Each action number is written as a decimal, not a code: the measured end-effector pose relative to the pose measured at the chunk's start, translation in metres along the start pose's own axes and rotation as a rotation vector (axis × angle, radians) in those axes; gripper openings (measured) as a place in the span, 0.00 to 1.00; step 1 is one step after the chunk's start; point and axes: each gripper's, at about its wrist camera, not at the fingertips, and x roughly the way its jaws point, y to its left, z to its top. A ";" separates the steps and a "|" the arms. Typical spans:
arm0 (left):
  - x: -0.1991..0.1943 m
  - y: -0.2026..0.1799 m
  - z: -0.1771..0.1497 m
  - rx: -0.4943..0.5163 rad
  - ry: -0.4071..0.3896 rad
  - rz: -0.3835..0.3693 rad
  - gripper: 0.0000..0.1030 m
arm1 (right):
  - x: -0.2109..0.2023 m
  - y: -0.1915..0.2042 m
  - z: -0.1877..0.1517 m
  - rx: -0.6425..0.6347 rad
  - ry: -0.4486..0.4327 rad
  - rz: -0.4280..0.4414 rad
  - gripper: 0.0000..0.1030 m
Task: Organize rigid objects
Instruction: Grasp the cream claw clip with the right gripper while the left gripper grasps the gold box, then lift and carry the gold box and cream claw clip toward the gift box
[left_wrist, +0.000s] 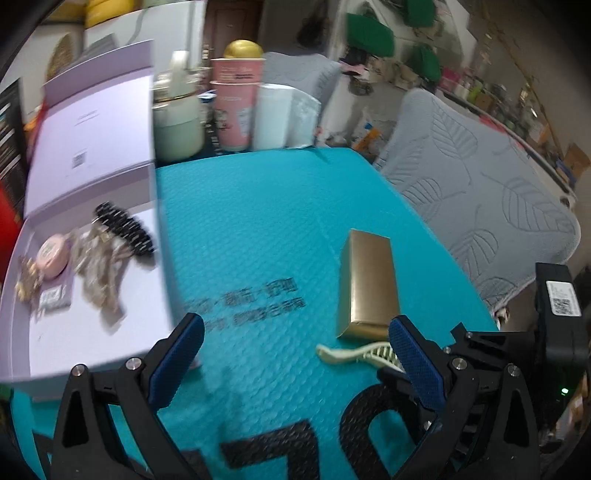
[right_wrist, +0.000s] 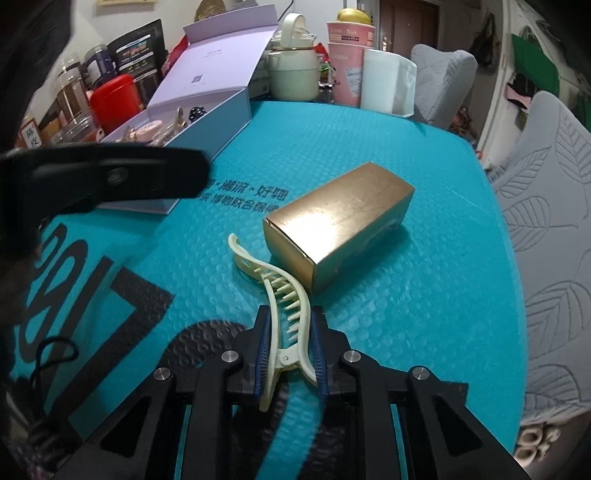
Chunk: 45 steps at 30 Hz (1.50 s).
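My right gripper is shut on a cream hair clip, holding it by its hinge end just above the teal mat. The clip also shows in the left wrist view. A gold box lies on the mat just beyond the clip, also visible in the left wrist view. My left gripper is open and empty above the mat. An open lilac box at the left holds a black hair clip, a pink compact and beige clips.
Behind the mat stand a cream pot, pink cups and a white roll. Jars and a red tin crowd the back left. Grey cushioned chairs sit to the right.
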 end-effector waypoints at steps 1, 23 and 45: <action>0.003 -0.004 0.002 0.016 0.002 -0.001 0.99 | -0.003 -0.003 -0.003 0.005 0.007 -0.003 0.20; 0.088 -0.049 0.034 0.115 0.097 -0.020 0.69 | -0.022 -0.055 -0.025 0.102 0.035 -0.154 0.20; 0.019 -0.014 -0.022 0.036 0.071 0.093 0.43 | -0.014 -0.031 -0.019 0.073 0.031 -0.119 0.20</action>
